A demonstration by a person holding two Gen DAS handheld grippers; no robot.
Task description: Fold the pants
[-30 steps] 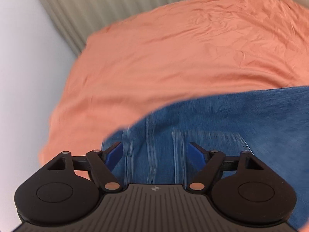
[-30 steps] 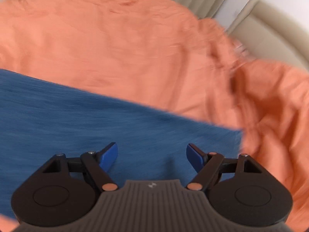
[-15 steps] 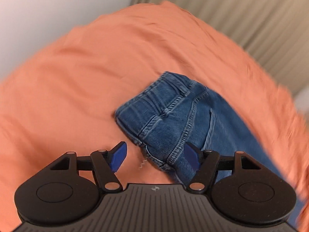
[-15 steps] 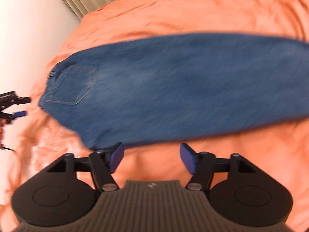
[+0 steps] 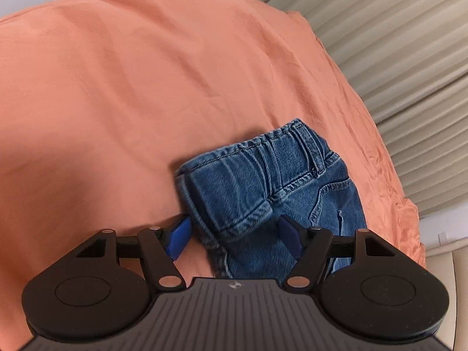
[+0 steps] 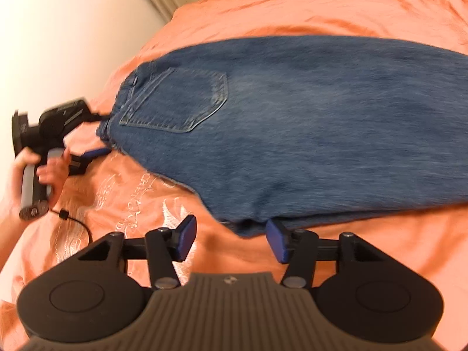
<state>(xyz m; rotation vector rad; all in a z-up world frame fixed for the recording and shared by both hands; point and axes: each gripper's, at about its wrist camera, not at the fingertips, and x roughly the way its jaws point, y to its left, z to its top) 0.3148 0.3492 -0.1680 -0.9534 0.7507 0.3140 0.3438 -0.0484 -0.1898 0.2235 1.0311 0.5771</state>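
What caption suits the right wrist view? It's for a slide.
Right gripper, jaws closing, nears the jeans edge on an orange bedsheet.

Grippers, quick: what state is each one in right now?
Left gripper: open, the jeans' waistband end between its jaws, not clamped.
Right gripper: open but closing, the jeans' near edge between its jaws, not pinched yet.

**What the two wrist views leave unseen**

Right wrist view: the jeans [image 6: 307, 128] run off the frame at 3 o'clock, legs smeared by motion blur (hems unseen). White embroidery [image 6: 137, 204] on the orange bedsheet [image 6: 292, 5] is illegible. Left wrist view: the jeans vanish behind the left gripper [image 5: 234, 235] at 6 o'clock.
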